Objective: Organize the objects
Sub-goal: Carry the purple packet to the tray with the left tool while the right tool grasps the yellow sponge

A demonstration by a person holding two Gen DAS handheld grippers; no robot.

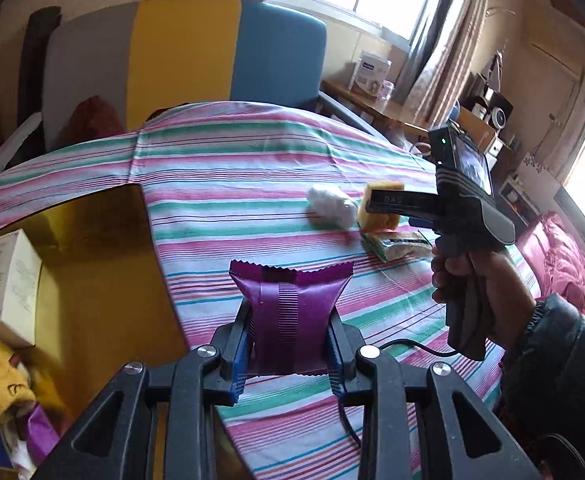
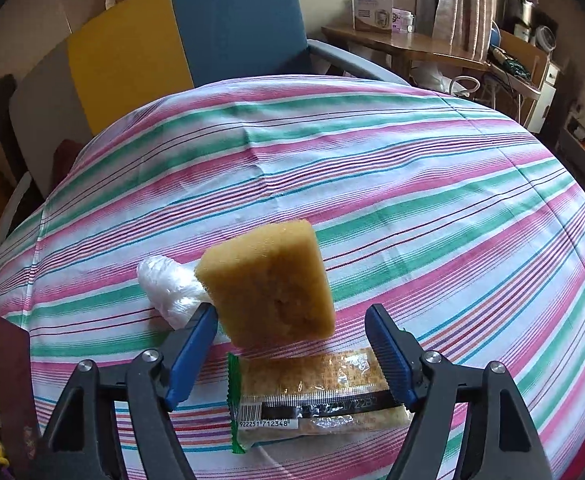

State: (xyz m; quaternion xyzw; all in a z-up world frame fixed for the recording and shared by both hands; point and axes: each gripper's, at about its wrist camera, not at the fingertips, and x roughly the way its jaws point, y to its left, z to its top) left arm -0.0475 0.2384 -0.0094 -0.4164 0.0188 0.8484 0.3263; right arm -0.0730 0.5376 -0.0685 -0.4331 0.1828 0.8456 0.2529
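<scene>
Between the left gripper's [image 1: 290, 344] pads a purple packet [image 1: 290, 316] is clamped, the box [image 1: 92, 280] left of it already part-filled. Ahead of the right gripper [image 2: 292, 344], jaws apart, 3 items remain: sponge [image 2: 270, 284], cracker pack [image 2: 316, 396], plastic wad [image 2: 168, 288].

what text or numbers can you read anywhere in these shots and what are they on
"922251 712348": barcode label on the cracker packet lying on the striped cloth.
"DAS": side of a finger of the right gripper, seen from the left wrist view; the letters after it are unclear.
White box in the yellow bin: dark print, too small to read.
Carton on the far desk: blue label, blurred.
</scene>
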